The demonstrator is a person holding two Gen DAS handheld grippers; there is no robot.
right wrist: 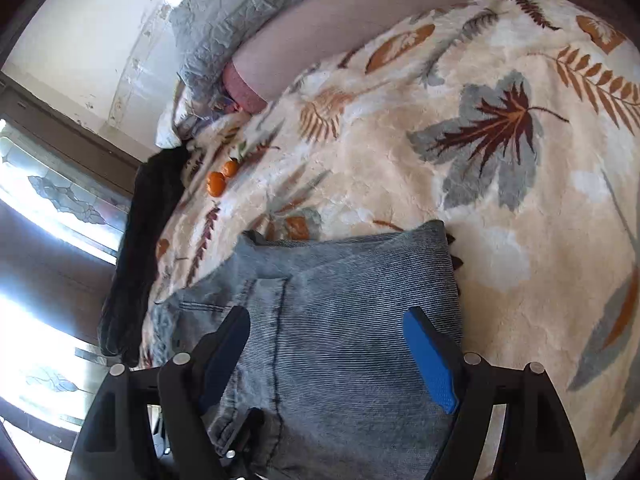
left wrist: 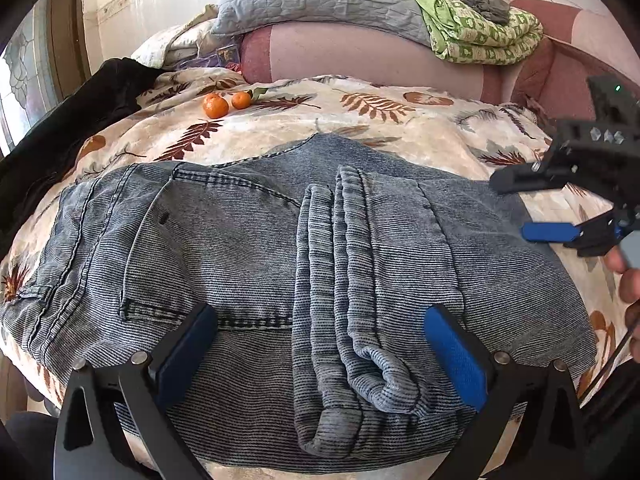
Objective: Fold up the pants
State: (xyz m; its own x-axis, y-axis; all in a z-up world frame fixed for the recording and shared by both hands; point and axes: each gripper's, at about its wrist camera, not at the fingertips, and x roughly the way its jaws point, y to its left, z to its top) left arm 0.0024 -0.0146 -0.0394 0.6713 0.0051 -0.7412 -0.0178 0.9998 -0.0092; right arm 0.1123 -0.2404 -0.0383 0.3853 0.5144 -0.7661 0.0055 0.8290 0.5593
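Observation:
Grey-blue denim pants (left wrist: pixel 248 248) lie folded on the leaf-print bedspread (left wrist: pixel 360 120), waistband to the left, leg cuffs (left wrist: pixel 344 320) folded back over the middle. My left gripper (left wrist: pixel 320 348) is open, its blue pads either side of the cuffs, just above the cloth. My right gripper (left wrist: pixel 532 208) shows at the right edge of the left wrist view, open and empty above the pants' right fold. In the right wrist view the right gripper (right wrist: pixel 328 356) hovers open over the folded end of the pants (right wrist: pixel 352 292).
Two oranges (left wrist: pixel 226 103) sit on the bedspread behind the pants. A black garment (left wrist: pixel 72 128) lies along the bed's left edge. Pillows and a green quilt (left wrist: pixel 480 28) are stacked at the headboard. A window (right wrist: pixel 52 208) is on the left.

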